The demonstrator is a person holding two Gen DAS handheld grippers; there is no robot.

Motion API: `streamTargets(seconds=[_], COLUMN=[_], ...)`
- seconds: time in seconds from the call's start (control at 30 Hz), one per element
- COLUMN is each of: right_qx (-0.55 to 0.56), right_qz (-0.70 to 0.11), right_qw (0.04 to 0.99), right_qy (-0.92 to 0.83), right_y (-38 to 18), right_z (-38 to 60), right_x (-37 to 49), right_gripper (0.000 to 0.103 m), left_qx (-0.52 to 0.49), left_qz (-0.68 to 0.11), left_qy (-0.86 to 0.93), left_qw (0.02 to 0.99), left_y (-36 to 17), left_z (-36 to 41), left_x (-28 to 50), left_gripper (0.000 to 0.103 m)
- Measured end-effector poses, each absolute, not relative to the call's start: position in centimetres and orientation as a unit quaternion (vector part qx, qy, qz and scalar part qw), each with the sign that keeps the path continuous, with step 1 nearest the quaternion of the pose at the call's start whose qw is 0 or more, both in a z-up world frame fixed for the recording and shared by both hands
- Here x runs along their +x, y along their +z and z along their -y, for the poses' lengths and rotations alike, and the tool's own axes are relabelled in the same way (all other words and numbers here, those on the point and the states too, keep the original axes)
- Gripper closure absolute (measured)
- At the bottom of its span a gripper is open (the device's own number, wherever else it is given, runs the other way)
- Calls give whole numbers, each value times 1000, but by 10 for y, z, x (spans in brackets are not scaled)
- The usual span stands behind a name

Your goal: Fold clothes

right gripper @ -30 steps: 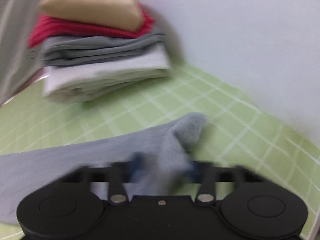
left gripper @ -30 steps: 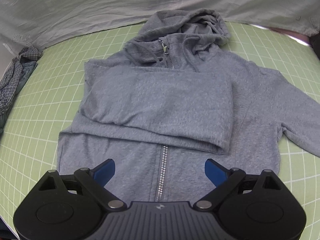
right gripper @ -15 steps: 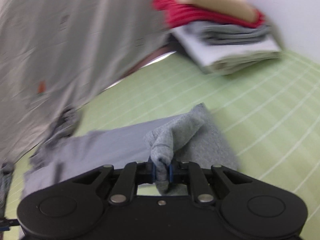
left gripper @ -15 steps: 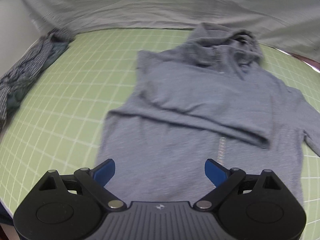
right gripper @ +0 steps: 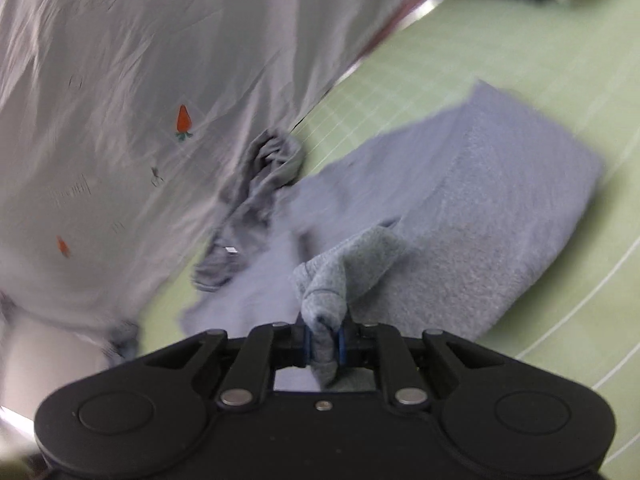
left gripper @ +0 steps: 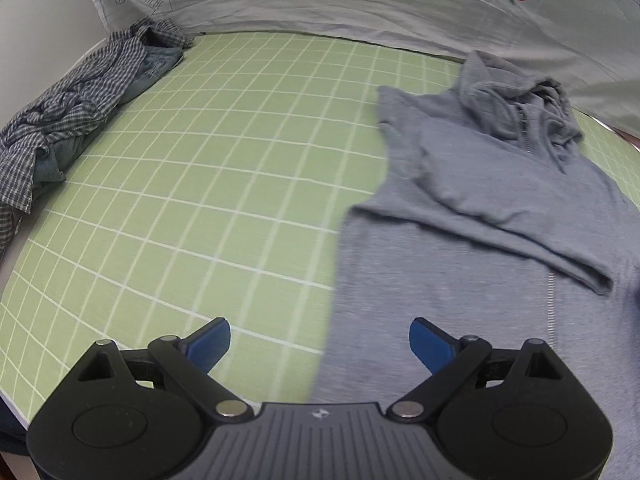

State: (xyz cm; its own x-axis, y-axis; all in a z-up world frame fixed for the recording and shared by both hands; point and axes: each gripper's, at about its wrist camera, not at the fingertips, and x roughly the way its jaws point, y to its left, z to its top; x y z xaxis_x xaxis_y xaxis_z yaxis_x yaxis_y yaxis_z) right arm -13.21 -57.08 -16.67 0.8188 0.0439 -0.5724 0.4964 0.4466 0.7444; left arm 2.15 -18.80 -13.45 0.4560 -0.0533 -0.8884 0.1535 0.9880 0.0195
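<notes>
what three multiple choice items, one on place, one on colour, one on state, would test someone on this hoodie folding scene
1. Where does the crumpled blue-and-white checked shirt lie in the left wrist view?
A. at the left edge of the green gridded mat
B. on top of the hoodie
C. between the left gripper's jaws

2. What colour is the zip-up fleece hoodie?
A. red
B. grey
C. yellow

3. What state is the right gripper in?
A. wide open over bare mat
B. shut on a fold of the hoodie
C. shut on the checked shirt

Answers: 1 A, the shirt is heaped along the mat's left side, apart from the hoodie. 2 B, the fabric is heathered grey in both views. 3 B, grey cloth is pinched between its blue pads, while the left gripper stands open and empty.
</notes>
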Motion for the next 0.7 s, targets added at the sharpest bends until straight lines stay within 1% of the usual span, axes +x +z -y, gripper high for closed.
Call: streamTargets(seconds=[0.1, 0.17, 0.23, 0.33, 0.4, 0.43, 0.47, 0.5, 0.57, 0.7], right_qx=[572, 585, 597, 613, 582, 564, 545, 517, 454, 342], right_qz=[-243, -241, -229, -177, -177, -180, -183, -190, -213, -279], right_qw=[773, 767, 767, 765, 786, 799, 811, 829, 864, 894], right_qy=[-128, -105, -51, 90, 105, 107, 109, 95, 46, -85], right_y=[-174, -168, -152, -112, -92, -83, -74, -70, -70, -86], right_z=[540, 513, 479, 424, 405, 397, 389, 387, 389, 411], right_x=[-105, -72, -34, 20, 35, 41, 48, 46, 35, 5], right_gripper=[90, 90, 90, 89, 74, 52, 41, 40, 34, 34], left_qx=[46, 48, 48, 49, 49, 47, 45, 41, 31, 9], left_qz=[-525, -526, -526, -524, -522, -521, -520, -520, -521, -518], left_qy=[-67, -71, -74, -77, -80, -80, -81, -80, -77, -66], left_qw=[847, 846, 846, 847, 848, 848, 849, 849, 850, 853], left_y=[-139, -142, -143, -144, -144, -144, -144, -145, -146, -147], left_z=[169, 157, 146, 134, 128, 125, 122, 119, 114, 107], left_x=[34, 43, 52, 66, 73, 76, 79, 80, 83, 92], left_gripper=[7, 7, 7, 7, 7, 7, 7, 7, 7, 7])
